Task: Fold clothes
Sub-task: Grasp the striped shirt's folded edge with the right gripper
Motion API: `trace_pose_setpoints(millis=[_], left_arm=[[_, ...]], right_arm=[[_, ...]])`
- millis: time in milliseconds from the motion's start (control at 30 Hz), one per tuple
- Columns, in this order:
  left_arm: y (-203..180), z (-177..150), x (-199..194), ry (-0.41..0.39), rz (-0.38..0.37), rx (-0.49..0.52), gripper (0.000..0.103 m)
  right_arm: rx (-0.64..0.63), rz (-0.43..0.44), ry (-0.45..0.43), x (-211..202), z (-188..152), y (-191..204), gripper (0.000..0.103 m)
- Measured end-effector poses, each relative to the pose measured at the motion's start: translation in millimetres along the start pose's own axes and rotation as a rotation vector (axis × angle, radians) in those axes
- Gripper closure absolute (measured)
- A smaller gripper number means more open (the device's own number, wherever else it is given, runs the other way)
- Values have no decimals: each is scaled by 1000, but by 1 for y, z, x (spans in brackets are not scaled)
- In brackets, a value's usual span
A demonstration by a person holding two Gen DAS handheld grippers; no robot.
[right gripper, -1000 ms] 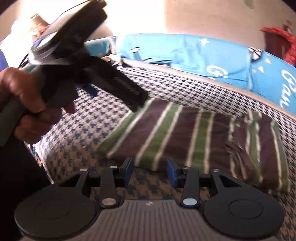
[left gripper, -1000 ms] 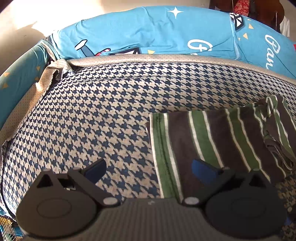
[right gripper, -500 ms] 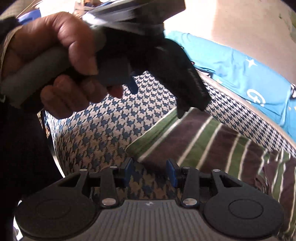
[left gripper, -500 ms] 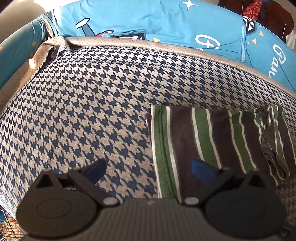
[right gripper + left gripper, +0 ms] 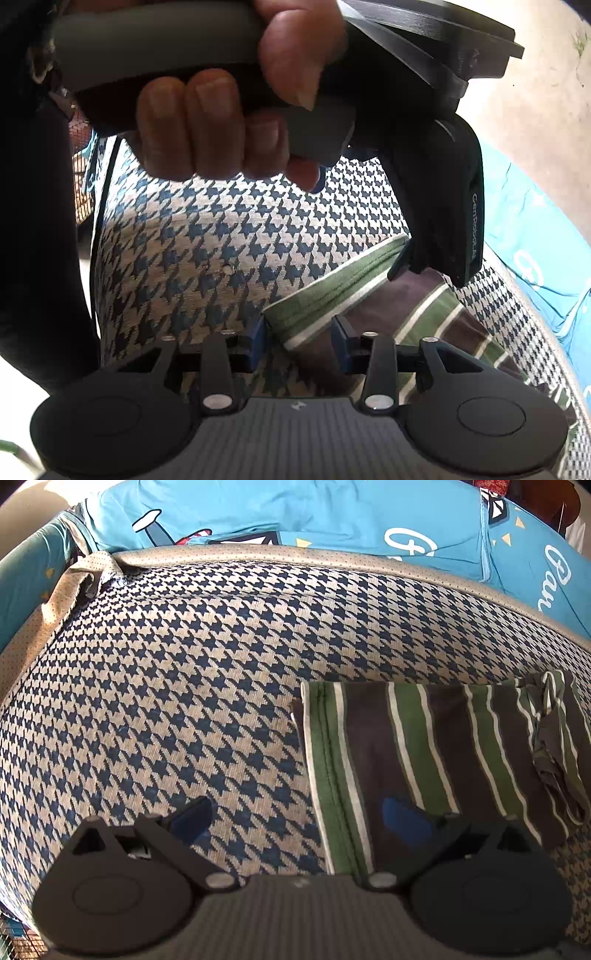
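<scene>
- Readable on the dark body of the other gripper, right of centre in the right wrist view: white lettering running down its side, roughly "GenRobot", last characters unclear.
- Printed on the blue bedding point(image 5: 332, 513) across the top of the left wrist view: white cursive letters, partly cut off at the right edge, "Pan" or similar, plus stars, triangles and a cartoon figure.
- Folded striped garment point(image 5: 424, 746), brown, green and white, lying on the houndstooth cover point(image 5: 166, 683) in the lower right of the left wrist view; left edge straight, right end bunched and crumpled.
- Left gripper point(image 5: 295, 816): jaws wide apart, nothing between the pads; right finger over the garment's near left part, left finger over bare cover.
- Right gripper point(image 5: 298, 338): jaws have just been closing, now a narrow gap, astride the garment's green corner point(image 5: 314, 306); contact of pads with cloth not discernible.
- Hand point(image 5: 221, 122) wrapped round a grey handle across the top of the right wrist view.
- Open room: broad bare houndstooth stretch left of and above the garment, up to the tan piped edge point(image 5: 332, 559).
</scene>
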State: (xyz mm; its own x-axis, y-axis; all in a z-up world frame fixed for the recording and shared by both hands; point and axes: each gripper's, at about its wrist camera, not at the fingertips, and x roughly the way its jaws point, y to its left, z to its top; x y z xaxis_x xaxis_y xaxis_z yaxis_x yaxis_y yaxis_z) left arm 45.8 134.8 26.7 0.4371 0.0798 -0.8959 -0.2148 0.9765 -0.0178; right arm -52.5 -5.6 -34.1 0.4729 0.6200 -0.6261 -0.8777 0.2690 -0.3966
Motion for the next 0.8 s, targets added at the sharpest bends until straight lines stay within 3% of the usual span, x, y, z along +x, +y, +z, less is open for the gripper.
trace_pose_setpoints(millis=[233,667,800], left_arm=[[2,-1,4,24,-20,-12,0],[14,-2,10,68,-141,-95,0],[15,-4,15,104,-223,-129,0]], right_arm=[[59,24,-5,2,2,-6,93],[425,72,-65,-25,-2,-71,94],[496,87,-88,-29,-4,-81,94]])
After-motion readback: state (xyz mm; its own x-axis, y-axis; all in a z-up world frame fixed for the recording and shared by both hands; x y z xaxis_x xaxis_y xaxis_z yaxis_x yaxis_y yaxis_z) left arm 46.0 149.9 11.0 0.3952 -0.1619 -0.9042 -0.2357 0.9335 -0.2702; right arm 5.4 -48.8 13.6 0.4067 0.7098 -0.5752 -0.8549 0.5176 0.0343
